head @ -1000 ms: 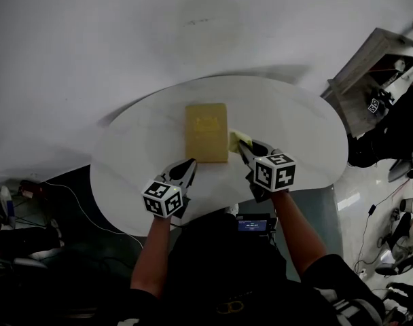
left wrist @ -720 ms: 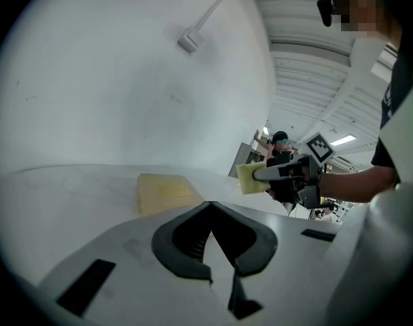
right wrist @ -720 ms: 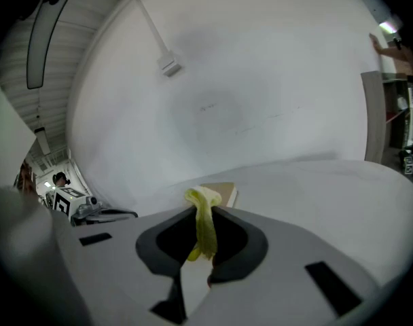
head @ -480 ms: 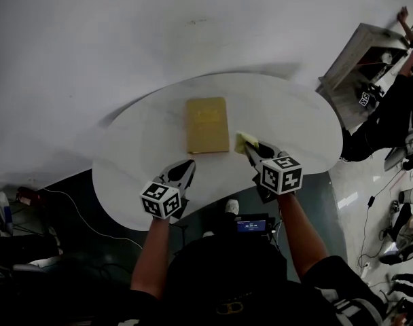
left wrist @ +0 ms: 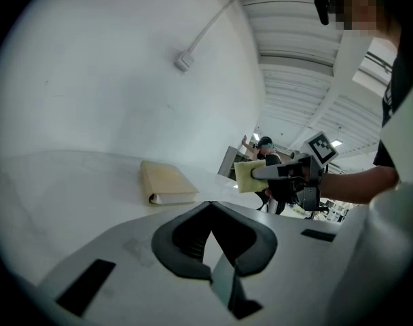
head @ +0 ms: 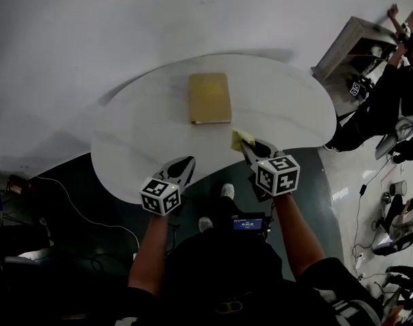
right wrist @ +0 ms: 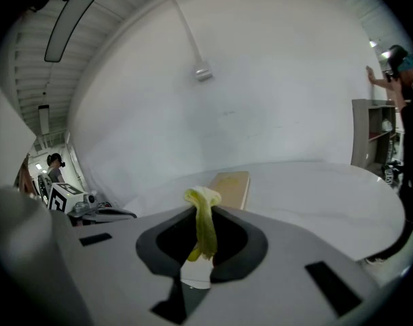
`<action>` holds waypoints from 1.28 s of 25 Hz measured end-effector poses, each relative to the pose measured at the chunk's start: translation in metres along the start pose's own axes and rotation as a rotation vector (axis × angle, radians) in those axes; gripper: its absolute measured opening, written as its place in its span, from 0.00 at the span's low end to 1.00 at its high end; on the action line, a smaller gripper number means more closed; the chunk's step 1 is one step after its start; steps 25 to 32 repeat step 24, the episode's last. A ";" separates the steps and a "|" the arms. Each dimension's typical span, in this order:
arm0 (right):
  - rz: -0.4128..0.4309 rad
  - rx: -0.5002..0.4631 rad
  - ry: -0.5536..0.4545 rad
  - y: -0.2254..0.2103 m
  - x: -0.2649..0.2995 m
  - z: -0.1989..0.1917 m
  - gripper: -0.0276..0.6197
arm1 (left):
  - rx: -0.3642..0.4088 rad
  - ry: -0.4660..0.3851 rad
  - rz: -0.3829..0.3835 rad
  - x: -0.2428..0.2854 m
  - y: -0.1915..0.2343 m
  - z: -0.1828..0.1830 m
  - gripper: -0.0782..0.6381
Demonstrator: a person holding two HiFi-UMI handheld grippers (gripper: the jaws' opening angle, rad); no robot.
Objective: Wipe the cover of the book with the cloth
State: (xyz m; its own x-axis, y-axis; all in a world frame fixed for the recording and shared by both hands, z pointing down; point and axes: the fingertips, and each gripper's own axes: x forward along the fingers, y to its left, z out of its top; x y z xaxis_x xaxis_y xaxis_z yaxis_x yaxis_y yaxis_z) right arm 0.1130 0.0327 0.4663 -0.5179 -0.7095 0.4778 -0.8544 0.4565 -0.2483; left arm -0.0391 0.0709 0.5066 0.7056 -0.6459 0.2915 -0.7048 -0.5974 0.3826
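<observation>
Round white worktop (head: 288, 111), seen from above. The book (head: 210, 98) lies flat and closed, tan cover up, near the middle of the worktop and somewhat toward its far side; nothing rests on it and neither tool touches it. The right tool (head: 248, 144) is clenched on the yellow cloth (head: 239, 138). Its own view shows a folded strip of cloth pinched upright between the two jaws, with a small loop standing above the tips. From the head view the cloth sits off the book's near right corner, close to it but apart. The left gripper view shows the cloth held up in the air, clear of the surface. The left tool (head: 186, 162) is at the near edge of the worktop, short of the book and to its near left. Its jaws are closed together with nothing between them and point roughly toward the book. The two tools are well apart, one either side of the book's line. A grey shelf unit (head: 349, 49) stands beyond the worktop's right end, with a person (head: 390, 97) beside it. A thin cable (head: 84, 209) trails across the dark floor at lower left.
</observation>
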 end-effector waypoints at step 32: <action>-0.061 -0.019 -0.042 0.053 -0.063 -0.047 0.18 | 0.102 -0.001 -0.008 -0.050 -0.042 -0.038 0.11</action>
